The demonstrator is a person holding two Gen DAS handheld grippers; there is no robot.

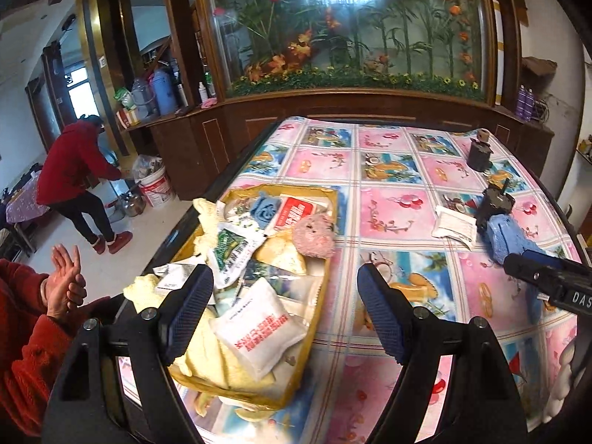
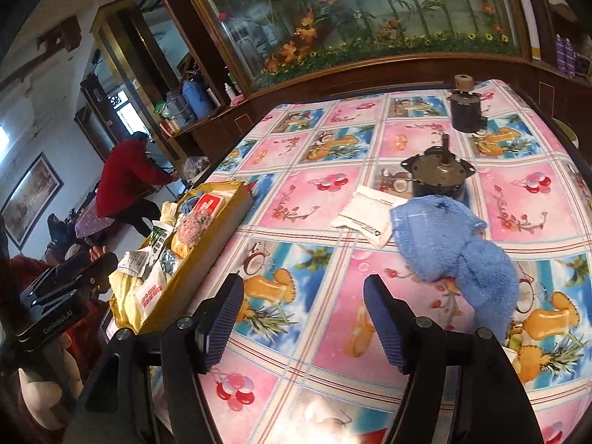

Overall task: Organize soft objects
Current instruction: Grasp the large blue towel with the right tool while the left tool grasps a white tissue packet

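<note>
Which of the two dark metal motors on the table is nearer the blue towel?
The motor with the bare upright shaft, right behind the blue towel. The other motor, topped by a tan spool, stands farther back.

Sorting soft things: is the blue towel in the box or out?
Out. The blue towel lies bunched on the tablecloth, apart from the box.
</note>
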